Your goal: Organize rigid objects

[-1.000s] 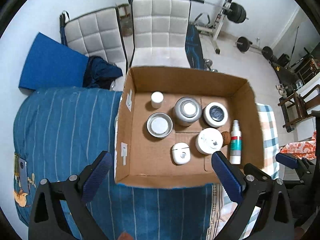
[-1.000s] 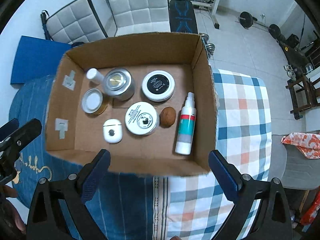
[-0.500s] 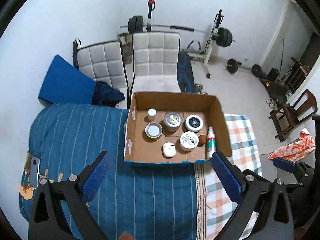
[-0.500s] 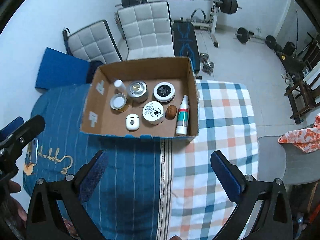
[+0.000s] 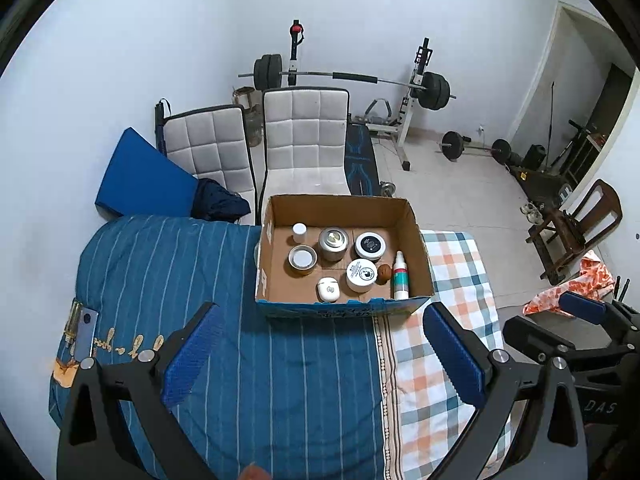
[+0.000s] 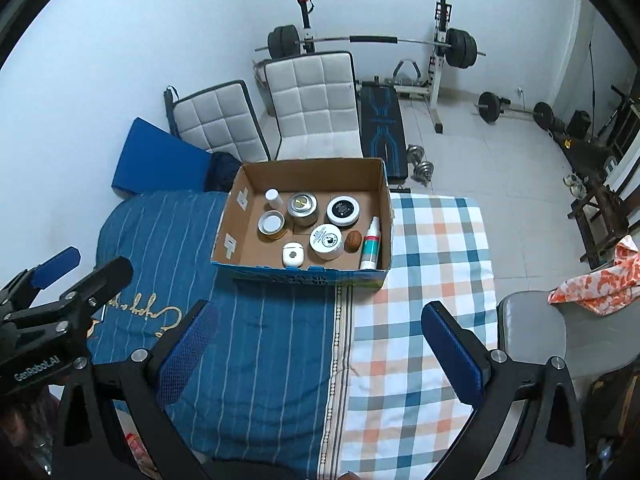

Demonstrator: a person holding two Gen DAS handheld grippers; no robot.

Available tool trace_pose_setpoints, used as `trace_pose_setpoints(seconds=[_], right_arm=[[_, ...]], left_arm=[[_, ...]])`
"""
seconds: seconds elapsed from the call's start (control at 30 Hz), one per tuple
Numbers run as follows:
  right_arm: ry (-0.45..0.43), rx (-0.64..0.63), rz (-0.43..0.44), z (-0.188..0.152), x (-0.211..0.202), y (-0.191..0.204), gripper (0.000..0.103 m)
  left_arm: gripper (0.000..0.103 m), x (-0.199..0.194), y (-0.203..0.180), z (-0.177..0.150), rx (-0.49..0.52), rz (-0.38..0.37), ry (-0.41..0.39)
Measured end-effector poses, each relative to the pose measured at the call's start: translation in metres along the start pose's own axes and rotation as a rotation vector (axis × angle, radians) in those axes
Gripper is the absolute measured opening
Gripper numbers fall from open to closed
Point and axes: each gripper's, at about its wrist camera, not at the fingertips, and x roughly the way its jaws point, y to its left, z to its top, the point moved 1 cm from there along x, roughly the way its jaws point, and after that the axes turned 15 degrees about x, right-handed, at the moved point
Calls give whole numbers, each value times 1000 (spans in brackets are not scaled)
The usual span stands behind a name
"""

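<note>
left gripper [image 5: 320, 354] spread, empty | right gripper [image 6: 318, 346] spread, empty | cardboard box [image 5: 343, 307] frame centre holds 8 items, likely sorted

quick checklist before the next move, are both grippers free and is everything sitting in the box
1. Left gripper empty, jaws wide open: ok.
2. Right gripper empty, jaws wide open: ok.
3. Both grippers clear of the cardboard box, over the bed: ok.
4. Spray bottle lying flat along the box's right wall, inside: ok.
5. Jars upright: silver tin, black-lidded jar, white-lidded jar: ok.
6. Earbud case and brown nut-like ball on the box floor: ok; whether the ball touches the white-lidded jar: cannot tell.
</note>
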Motion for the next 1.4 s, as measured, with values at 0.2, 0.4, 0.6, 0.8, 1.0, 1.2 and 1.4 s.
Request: trace_pose_setpoints(seconds=[0.2,0.4,0.6,0.8,1.0,1.2,1.4], right_arm=[[-29,-5,-9,-3,-19,-2,103],[-58,15,-34,2,-24,-9,103],[-74,26,-46,7,-24,-12,103],[-80,36,-61,10,-23,-15,103],[-95,40,-69,11,-26,-17,103],[-110,33,-77,10,-30,-15,103],[-117,29,-82,11,-32,-14,103]], left_arm=[[103,-15,2,-5,-22,24,-25],[103,-17,4,-8,-38,39,-42],[103,-19,0,-8,-27,54,-51],[103,-22,0,-5,-17,74,-61],[103,-27,0,-5,-16,84,-74],[103,-28,0,-7,-18,83,-70],[103,-27,-1,-8,-19,83,-70]])
